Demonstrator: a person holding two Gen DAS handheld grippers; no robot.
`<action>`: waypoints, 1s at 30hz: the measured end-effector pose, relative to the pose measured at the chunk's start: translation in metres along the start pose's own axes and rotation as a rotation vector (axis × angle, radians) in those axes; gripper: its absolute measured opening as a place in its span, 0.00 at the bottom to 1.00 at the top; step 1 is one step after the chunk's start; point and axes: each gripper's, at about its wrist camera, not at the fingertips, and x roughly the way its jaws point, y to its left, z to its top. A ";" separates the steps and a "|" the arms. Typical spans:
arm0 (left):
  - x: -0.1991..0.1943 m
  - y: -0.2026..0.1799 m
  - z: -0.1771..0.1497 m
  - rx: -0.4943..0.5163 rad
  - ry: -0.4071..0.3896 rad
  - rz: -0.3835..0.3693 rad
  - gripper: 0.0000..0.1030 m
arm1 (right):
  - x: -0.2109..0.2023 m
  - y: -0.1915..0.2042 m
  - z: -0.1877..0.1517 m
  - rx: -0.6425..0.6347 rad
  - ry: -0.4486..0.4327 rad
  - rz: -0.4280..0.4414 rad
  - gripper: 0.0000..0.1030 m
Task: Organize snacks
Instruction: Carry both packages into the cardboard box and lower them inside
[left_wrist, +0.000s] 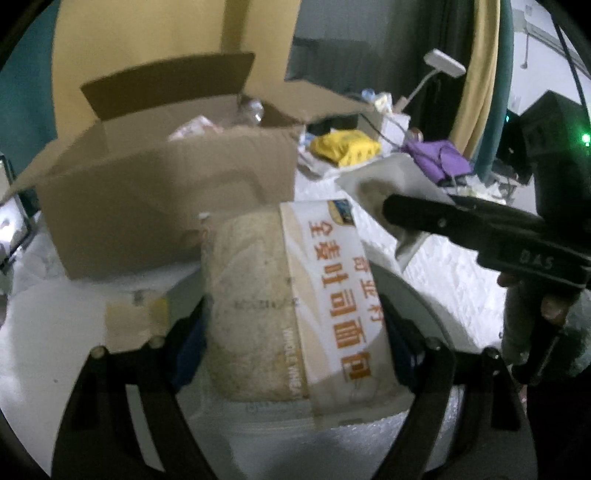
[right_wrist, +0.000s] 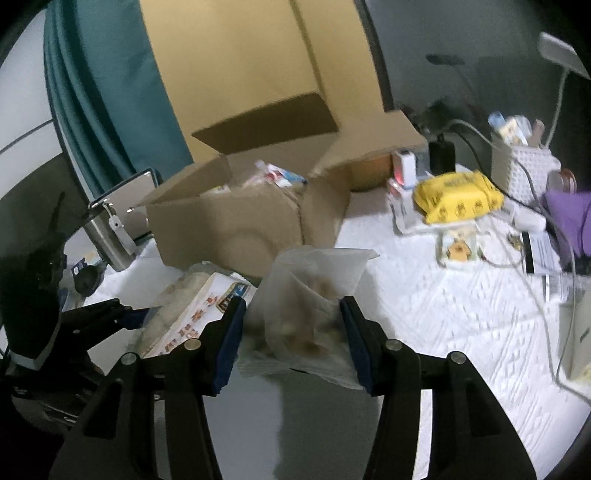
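Bread fills the left gripper (left_wrist: 295, 332): a bagged loaf of whole wheat toast (left_wrist: 284, 306), banded in white with orange lettering, is clamped between the blue pads (left_wrist: 188, 350) and is carried clear of the white quilted tabletop (left_wrist: 443, 266). In the right wrist view the same loaf (right_wrist: 188, 314) is seen low at the left, held in the left gripper (right_wrist: 122, 314).

A translucent pouch of brown snacks (right_wrist: 306, 310) is gripped by the right gripper (right_wrist: 291, 339), its pads (right_wrist: 229, 339) pressed on either side and the crumpled top standing above them. From the left wrist view the right gripper (left_wrist: 406, 218) is seen with the pouch (left_wrist: 384, 192), just right of the loaf, and fingers (left_wrist: 550, 306) of the person's hand are wrapped around its handle.

Beyond both packs an open cardboard box (left_wrist: 166, 199) stands on the table, flaps raised, with packets (right_wrist: 277, 175) visible inside. Further right, a yellow pack (right_wrist: 458, 199), a purple cloth (left_wrist: 439, 158), a white woven basket (right_wrist: 524, 173) and cables (right_wrist: 535, 258) are spread over the tabletop. A desk lamp (left_wrist: 443, 62) is seen behind them.
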 end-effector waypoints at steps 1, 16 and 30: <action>-0.006 0.003 0.001 -0.001 -0.009 0.003 0.81 | 0.000 0.003 0.003 -0.007 -0.003 0.000 0.54; -0.062 0.078 0.039 -0.048 -0.177 0.076 0.81 | 0.009 0.053 0.054 -0.101 -0.052 0.007 0.54; -0.049 0.132 0.084 -0.103 -0.241 0.104 0.81 | 0.044 0.066 0.100 -0.125 -0.075 -0.009 0.54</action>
